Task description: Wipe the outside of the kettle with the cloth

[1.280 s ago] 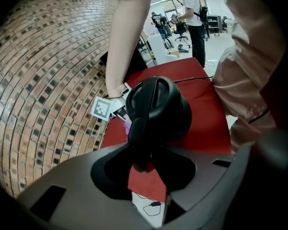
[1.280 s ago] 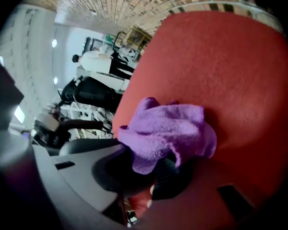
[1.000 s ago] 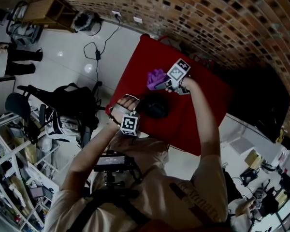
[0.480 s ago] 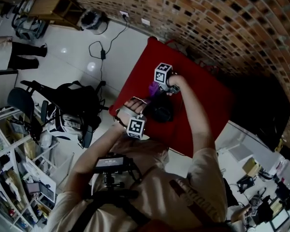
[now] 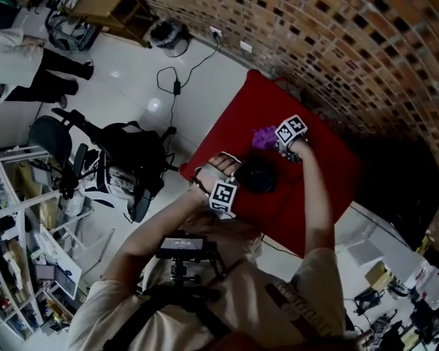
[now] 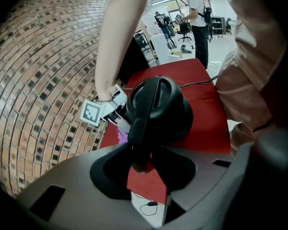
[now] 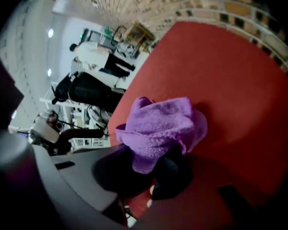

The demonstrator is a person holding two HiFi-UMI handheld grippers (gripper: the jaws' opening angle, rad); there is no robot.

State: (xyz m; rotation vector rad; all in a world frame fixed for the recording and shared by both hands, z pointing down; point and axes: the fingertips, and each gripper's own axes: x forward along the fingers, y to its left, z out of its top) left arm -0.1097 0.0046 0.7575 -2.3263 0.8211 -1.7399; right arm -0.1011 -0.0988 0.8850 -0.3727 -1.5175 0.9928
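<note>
Firmly clamps the left gripper (image 6: 140, 166) on the handle (image 6: 140, 128) of the kettle (image 6: 176, 114); pinches the bunched purple cloth (image 7: 159, 126) in the right gripper (image 7: 151, 174), just beside it. Stands the kettle upright on the red table (image 5: 328, 168), handle arching toward the left gripper.

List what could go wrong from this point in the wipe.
1. The left hand-held gripper pinches only the thin handle of the kettle, so wiping pressure might twist it loose.
2. The right hand-held gripper holds the cloth in a bunch, so its hard jaws may scrape the kettle.
3. The kettle stands toward the person's side of the table, and a hard push could slide it nearer that edge.
</note>
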